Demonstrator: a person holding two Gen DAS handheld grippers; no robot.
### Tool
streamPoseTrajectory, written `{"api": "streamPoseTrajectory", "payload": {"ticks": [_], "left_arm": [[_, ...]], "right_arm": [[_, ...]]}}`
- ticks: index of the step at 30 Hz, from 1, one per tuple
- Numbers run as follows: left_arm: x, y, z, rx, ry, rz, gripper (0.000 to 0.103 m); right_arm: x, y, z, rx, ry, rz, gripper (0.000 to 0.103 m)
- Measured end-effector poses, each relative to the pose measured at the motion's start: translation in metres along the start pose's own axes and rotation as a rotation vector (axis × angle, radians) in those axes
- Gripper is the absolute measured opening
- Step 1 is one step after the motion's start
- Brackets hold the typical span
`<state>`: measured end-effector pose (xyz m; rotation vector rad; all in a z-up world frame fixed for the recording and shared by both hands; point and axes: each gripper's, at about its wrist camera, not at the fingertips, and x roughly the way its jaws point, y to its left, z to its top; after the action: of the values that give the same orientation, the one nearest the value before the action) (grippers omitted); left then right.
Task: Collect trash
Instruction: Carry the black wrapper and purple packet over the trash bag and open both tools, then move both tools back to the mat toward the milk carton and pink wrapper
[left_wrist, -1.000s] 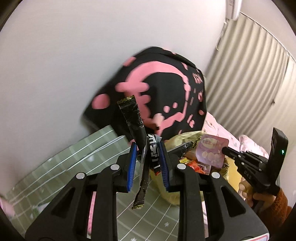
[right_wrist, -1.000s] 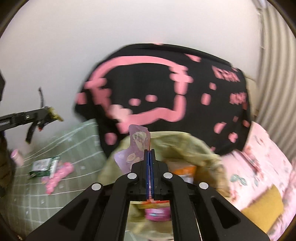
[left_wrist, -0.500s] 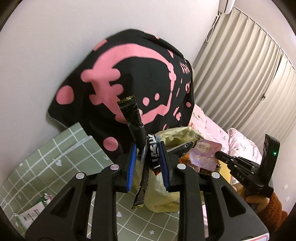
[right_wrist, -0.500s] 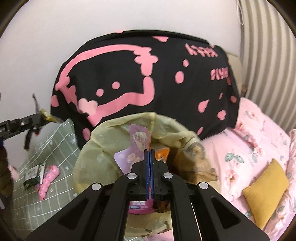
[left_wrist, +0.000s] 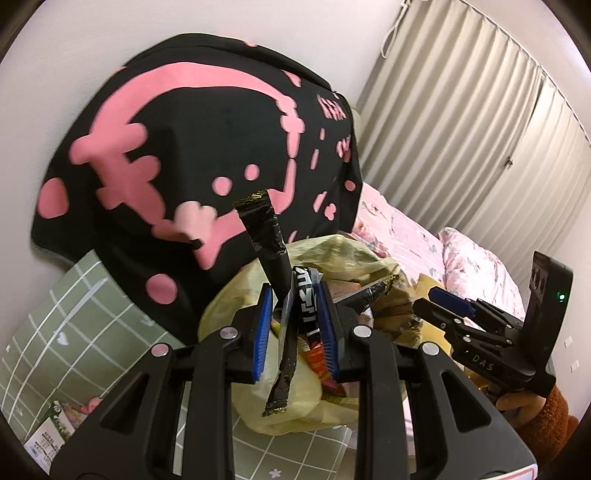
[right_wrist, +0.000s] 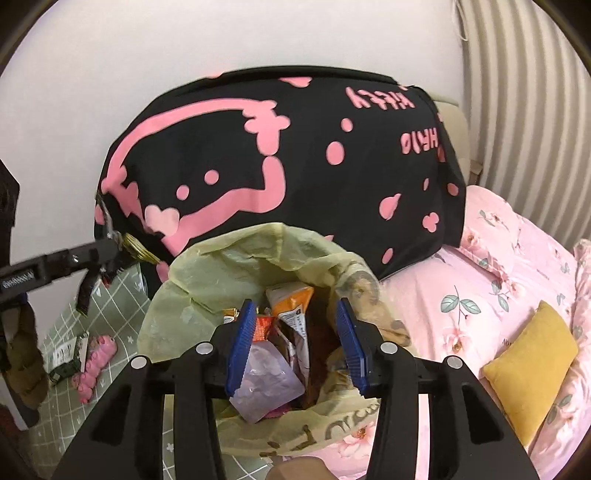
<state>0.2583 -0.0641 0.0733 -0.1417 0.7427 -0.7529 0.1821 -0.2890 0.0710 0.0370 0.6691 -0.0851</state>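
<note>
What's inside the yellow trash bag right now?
The yellow trash bag holds snack wrappers: an orange packet standing near the back, a pale purple pouch in front and a red wrapper beside it. Anything deeper is covered by these and the bag's folds.

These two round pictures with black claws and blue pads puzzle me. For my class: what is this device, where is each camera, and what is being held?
No robot here: a person holds a two-fingered tool in each hand, with a wide-angle camera on each looking along its jaws. One picture is from the left gripper, whose jaws pinch a few thin black wrappers beside a yellow trash bag. The right gripper shows at its edge. The other picture is from that right gripper: its jaws are opening right above the bag, nothing pinched, a lilac pouch lying inside. More litter lies on the green checked sheet.
</note>
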Motion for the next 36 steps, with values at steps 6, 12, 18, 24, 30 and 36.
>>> {"api": "streamPoseTrajectory", "payload": {"ticks": [6,12,18,24,30,36], "left_arm": [[0.023,-0.019,0.001,0.024,0.042,-0.047,0.023],[0.061,-0.032,0.000,0.033,0.095,-0.089,0.023],[0.079,-0.031,-0.005,0.019,0.161,-0.097,0.048],[0.047,-0.014,-0.019,0.015,0.114,-0.059,0.050],[-0.001,0.041,-0.040,-0.050,0.040,0.085,0.050],[-0.049,0.126,-0.067,-0.150,0.026,0.244,0.050]], "right_arm": [[-0.016,-0.011,-0.016,-0.004,0.006,-0.071,0.042],[-0.026,-0.027,-0.031,0.041,0.015,-0.075,0.042],[-0.035,-0.029,-0.035,0.040,0.004,-0.068,0.042],[-0.031,-0.018,-0.029,0.017,-0.003,-0.025,0.042],[-0.019,0.016,-0.021,-0.042,-0.009,0.066,0.042],[-0.005,0.061,-0.017,-0.119,0.006,0.158,0.042]]}}
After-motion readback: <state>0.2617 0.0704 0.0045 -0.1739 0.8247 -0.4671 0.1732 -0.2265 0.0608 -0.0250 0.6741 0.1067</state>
